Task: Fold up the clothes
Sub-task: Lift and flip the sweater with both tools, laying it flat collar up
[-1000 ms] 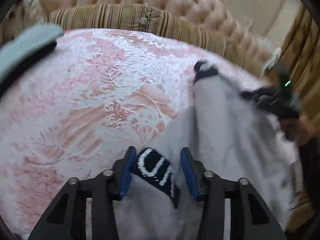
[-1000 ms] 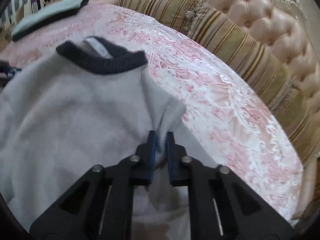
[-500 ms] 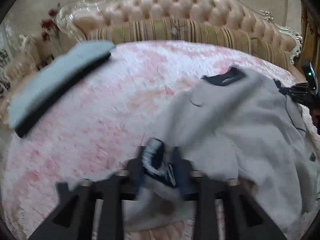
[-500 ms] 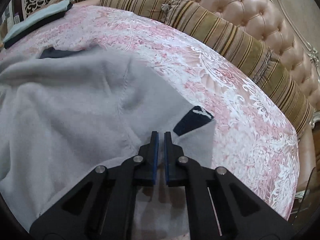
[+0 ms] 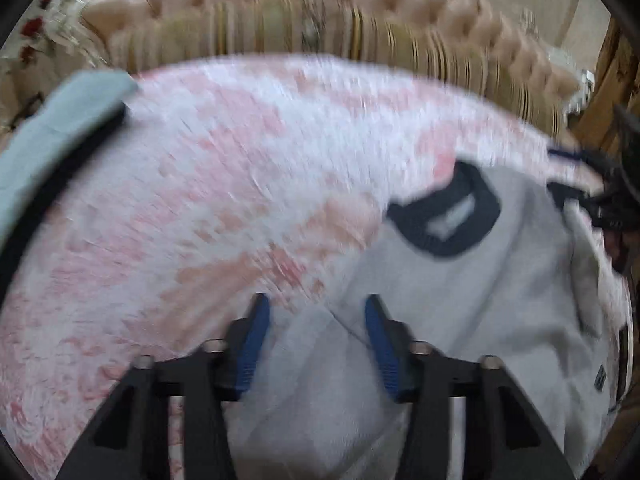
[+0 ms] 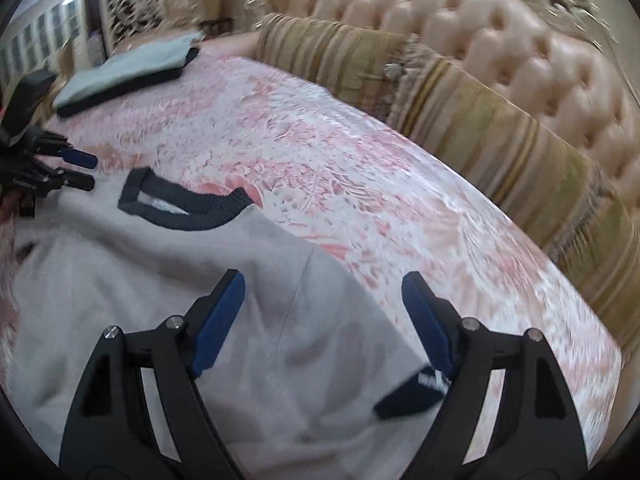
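A grey sweater with a dark navy collar lies flat on the pink and white bedspread. My left gripper is open, its blue pads over the sweater's left shoulder and sleeve. My right gripper is open wide above the sweater, near its right shoulder. A navy cuff with white lettering lies by the right finger. The collar is at the far side. The left gripper shows at the left edge of the right wrist view.
A folded light blue garment on a dark one lies at the far left of the bed, also in the left wrist view. Striped bolster pillows and a tufted pink headboard line the far side.
Both grippers have let go of the sweater and opened. The sweater, held up by its sleeves before, now lies spread flat with the collar away from me.
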`<state>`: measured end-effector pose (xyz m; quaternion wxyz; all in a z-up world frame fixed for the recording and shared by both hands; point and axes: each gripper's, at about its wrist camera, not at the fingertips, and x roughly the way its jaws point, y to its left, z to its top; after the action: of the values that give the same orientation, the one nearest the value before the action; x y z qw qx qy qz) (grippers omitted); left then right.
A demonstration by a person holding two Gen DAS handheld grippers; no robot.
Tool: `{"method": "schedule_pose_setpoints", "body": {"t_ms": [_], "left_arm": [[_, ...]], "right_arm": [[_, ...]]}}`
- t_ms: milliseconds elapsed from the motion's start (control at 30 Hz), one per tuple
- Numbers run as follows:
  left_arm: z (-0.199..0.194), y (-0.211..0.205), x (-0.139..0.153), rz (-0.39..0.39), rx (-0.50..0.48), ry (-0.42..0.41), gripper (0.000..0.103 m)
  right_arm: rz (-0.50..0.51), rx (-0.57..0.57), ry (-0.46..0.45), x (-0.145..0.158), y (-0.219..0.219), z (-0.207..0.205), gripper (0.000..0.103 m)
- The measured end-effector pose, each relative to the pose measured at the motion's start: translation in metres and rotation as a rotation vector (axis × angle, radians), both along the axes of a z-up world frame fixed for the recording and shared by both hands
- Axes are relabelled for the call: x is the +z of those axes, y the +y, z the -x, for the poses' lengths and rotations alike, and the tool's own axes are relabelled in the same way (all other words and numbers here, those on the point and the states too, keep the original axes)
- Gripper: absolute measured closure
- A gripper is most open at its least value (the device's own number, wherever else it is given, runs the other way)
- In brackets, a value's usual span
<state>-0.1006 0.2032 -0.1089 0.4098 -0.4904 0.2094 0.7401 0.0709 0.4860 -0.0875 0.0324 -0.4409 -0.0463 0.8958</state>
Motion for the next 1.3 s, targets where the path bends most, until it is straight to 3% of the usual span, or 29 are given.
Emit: {"method": "schedule_pose_setpoints", "body": {"t_ms": [133,300,433,567,633,733,1000,1100,1233,1300], "left_arm": [[-0.015,0.002,0.002,0.034,-0.075,0.025,0.099],[-0.030,-0.001,0.013,0.027,-0.107,0.087,0.100],[-0.038,0.000,0.024,0.058,-0.095,0.204,0.100],[-0.046,0.002,0.041,0.061,-0.079,0.307,0.100],[-0.046,0.005,0.048,0.057,-0.066,0.348,0.100],[-0.043,0.011,0.056,0.048,-0.042,0.401,0.100],[-0.012,0.040,0.069,-0.017,0.053,0.457,0.100],[0.019,0.059,0.052,-0.015,0.094,0.394,0.100],[0.049,0.076,0.022,0.009,0.145,0.316,0.094],[0.053,0.073,0.016,0.021,0.166,0.299,0.089]], "right_arm": [[-0.008,0.086,-0.027,-0.010,0.003,0.022,0.021],[0.055,0.177,-0.054,-0.019,0.005,0.049,0.017],[0.117,0.254,-0.125,-0.033,0.000,0.064,0.020],[0.120,0.284,-0.128,-0.033,-0.006,0.058,0.055],[0.086,0.269,-0.110,-0.029,-0.005,0.053,0.095],[0.105,0.262,-0.092,-0.025,-0.005,0.042,0.096],[-0.088,0.061,0.068,0.009,-0.007,0.037,0.097],[-0.129,0.002,0.057,0.008,0.002,0.056,0.097],[-0.123,-0.041,-0.010,-0.018,0.017,0.077,0.096],[-0.116,-0.063,-0.021,-0.026,0.023,0.078,0.087]]}}
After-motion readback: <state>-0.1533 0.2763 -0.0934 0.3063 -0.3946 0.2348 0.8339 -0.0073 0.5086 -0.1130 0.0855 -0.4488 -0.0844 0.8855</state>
